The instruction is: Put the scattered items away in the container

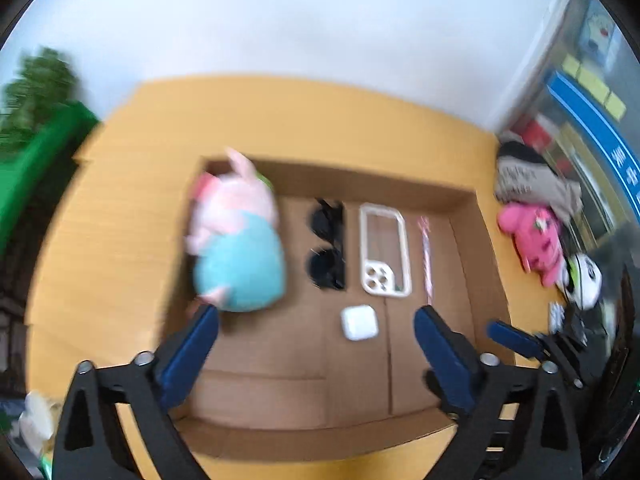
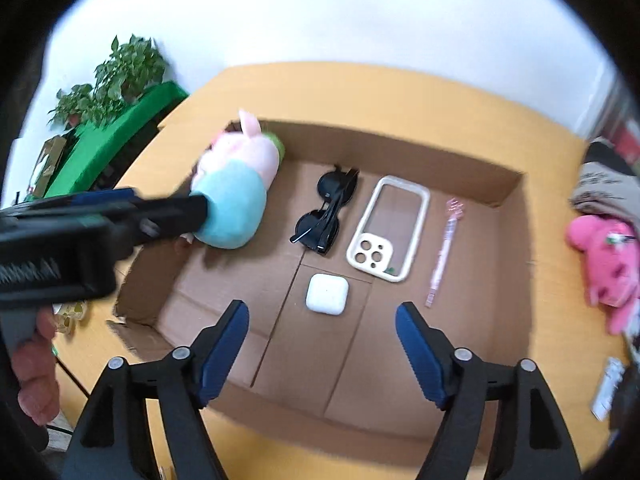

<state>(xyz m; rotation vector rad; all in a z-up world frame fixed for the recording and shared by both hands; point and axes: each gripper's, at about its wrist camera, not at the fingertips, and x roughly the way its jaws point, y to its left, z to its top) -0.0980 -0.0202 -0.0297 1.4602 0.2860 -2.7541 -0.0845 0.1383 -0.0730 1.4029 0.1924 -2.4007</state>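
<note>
Above the cardboard box (image 2: 404, 148), both grippers' jaws gape, released; bare floor beside the earbud case (image 2: 327, 293).

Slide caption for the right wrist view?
Open right gripper above cardboard box holding plush pig, sunglasses, phone case, earbud case.

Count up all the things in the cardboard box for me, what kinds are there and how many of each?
Plush toy: 1
Sunglasses: 1
Phone case: 1
Pink pen: 1
White earbud case: 1
Total in the cardboard box: 5
</note>
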